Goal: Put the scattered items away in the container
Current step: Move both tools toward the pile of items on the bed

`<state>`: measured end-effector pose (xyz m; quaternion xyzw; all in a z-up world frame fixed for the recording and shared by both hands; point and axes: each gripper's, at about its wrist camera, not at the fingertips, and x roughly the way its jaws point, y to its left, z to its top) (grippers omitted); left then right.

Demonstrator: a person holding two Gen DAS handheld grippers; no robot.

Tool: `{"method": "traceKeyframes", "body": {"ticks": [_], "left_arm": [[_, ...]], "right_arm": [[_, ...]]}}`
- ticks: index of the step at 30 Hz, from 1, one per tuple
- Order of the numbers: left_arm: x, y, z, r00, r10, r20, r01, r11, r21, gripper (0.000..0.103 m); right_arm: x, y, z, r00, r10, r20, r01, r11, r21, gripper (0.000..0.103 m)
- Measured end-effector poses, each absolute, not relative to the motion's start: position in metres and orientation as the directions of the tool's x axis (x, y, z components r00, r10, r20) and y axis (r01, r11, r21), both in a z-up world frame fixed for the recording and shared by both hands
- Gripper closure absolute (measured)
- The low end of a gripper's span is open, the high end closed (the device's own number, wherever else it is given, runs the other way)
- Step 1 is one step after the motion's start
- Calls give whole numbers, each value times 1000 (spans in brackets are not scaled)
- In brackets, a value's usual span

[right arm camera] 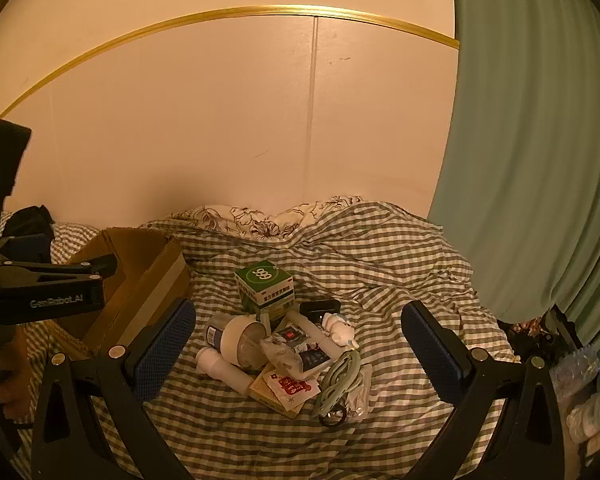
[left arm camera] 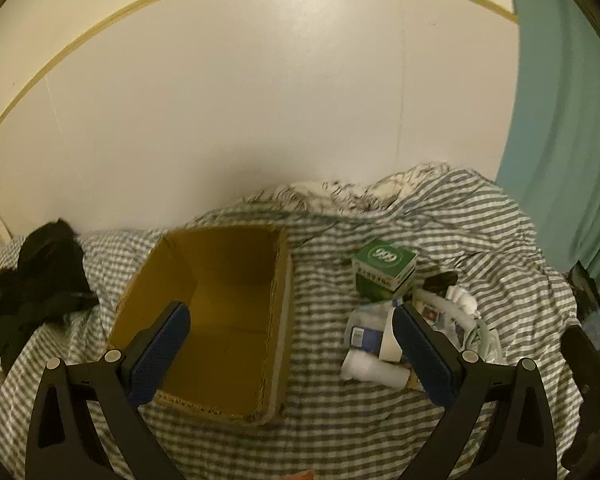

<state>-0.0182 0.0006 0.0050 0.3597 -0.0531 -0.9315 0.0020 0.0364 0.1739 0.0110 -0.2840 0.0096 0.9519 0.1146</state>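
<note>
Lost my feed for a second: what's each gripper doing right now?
Left gripper: open, holding nothing, over the cardboard box.
Right gripper: open, holding nothing, facing the pile with the green 999 medicine box.

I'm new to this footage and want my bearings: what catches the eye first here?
An open, empty brown cardboard box sits on the grey-and-white checked bedsheet. To its right lies a heap of small clutter topped by a green-and-white medicine carton. A teal curtain hangs at the right.

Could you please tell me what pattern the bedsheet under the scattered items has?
The bedsheet has a grey-and-white check, clearest in the right wrist view.
</note>
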Motion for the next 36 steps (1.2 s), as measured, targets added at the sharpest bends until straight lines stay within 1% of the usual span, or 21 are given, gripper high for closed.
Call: {"method": "traceKeyframes", "body": {"ticks": [3,11,14,17,19,25,33,36], "left_arm": [[-15,4,7,-759,-33,-650,-54,-992,113,0],[-15,4,3,-745,42,-666,-109,-992,59,0],[-11,5,3,-756,42,-653,-112,-991,66,0],[-8,8,4,-778,-1,-628,-88,-990,110,0],[-8,9,4,-780,-7,-625,-90,-988,123,0],[-10,8,1,-767,-3,-642,-95,-989,117,0],[-21,12,-15,-692,-11,-722,-91,-991,102,0],[-23,10,-19,-686,6,-728,-98,-992,84,0]], "right_arm": [[36,173,10,-813,212,-543,-221,-974,-49,0],[37,171,8,-813,214,-542,-224,-973,-48,0],[37,170,6,-813,214,-542,-224,-973,-47,0],[38,168,4,-814,213,-541,-221,-974,-50,0],[37,168,4,-814,212,-540,-220,-974,-50,0],[37,168,3,-819,209,-535,-219,-975,-44,0],[36,169,2,-821,204,-534,-216,-976,-40,0],[35,172,2,-828,195,-525,-208,-977,-34,0]]}}
